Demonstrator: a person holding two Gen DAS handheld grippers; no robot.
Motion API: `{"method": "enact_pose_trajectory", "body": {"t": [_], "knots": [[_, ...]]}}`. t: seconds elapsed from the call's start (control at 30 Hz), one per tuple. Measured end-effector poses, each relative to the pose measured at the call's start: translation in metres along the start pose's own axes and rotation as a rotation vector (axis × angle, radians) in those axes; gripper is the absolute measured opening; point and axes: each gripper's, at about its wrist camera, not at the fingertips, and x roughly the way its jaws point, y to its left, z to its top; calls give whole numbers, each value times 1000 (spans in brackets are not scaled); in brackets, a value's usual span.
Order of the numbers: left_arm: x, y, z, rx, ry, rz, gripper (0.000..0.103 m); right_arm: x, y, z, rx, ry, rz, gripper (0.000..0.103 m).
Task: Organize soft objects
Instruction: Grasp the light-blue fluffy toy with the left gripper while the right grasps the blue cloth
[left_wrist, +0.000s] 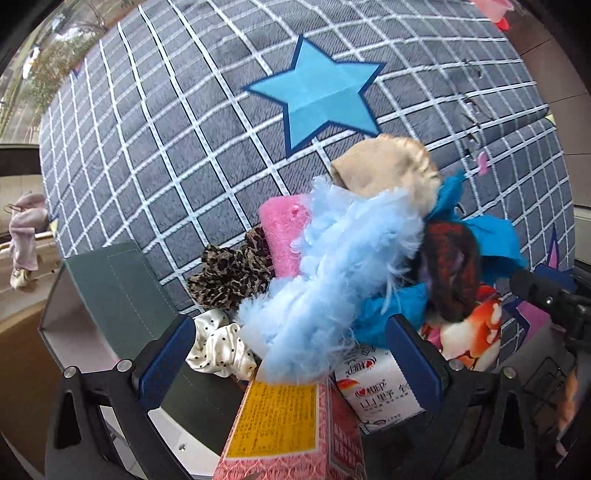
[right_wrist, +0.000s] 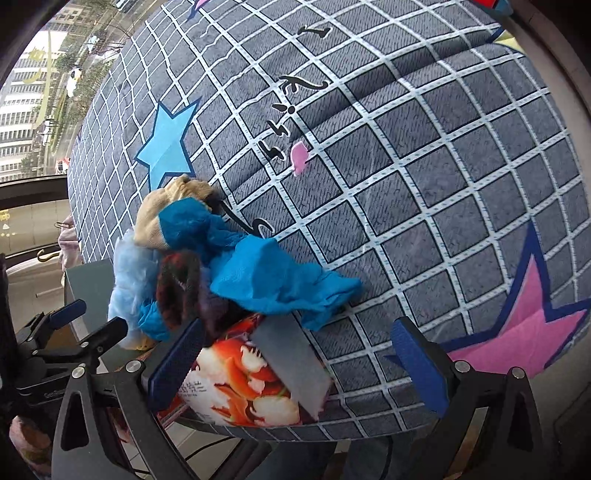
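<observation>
Soft things sit heaped at the near edge of a grid-patterned quilt (left_wrist: 184, 147) with star prints: a pale blue feathery piece (left_wrist: 332, 266), a tan cloth (left_wrist: 384, 170), a bright blue cloth (right_wrist: 266, 273), a dark red knit (left_wrist: 450, 266), a pink sponge (left_wrist: 284, 236), a leopard scrunchie (left_wrist: 232, 269) and a white dotted scrunchie (left_wrist: 218, 343). Beside the heap stands an open grey box (left_wrist: 110, 295); its inside appears bare, though only part shows. The left gripper (left_wrist: 291, 362) has its fingers spread wide, holding nothing, over a pink carton (left_wrist: 280, 435) and a white pack (left_wrist: 376, 387). The right gripper (right_wrist: 299, 365) is likewise spread, above a printed red-and-white package (right_wrist: 236, 387).
</observation>
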Motion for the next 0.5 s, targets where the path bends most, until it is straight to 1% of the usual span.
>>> {"method": "enact_pose_trajectory", "body": {"t": [0.07,0.1,0.2,0.23,0.27,0.3,0.33,0.37,0.4,0.43,0.47,0.5], "knots": [[8,0,5,-4,22,-2,99,6,1,2,-1,1,5,102],[11,0,6,-3,31,1,96,9,1,4,6,2,12,102],[22,1,10,-9,59,4,94,21,-3,10,56,7,53,101],[24,2,11,-11,64,3,91,25,-3,11,67,11,64,101],[26,3,12,-15,68,-3,89,28,-3,12,71,15,65,97],[28,5,13,-21,73,-12,84,30,-1,13,70,17,68,92],[30,6,13,-26,74,-22,80,32,0,13,70,22,72,80],[32,11,15,-38,81,-42,78,33,0,13,72,29,78,68],[32,13,15,-45,84,-56,71,35,-1,13,74,34,82,61],[33,16,14,-50,88,-74,63,35,-1,12,72,39,88,50],[34,18,13,-52,87,-92,56,34,-1,11,68,39,91,42],[33,19,11,-51,79,-105,42,31,-2,10,62,33,86,38]]}}
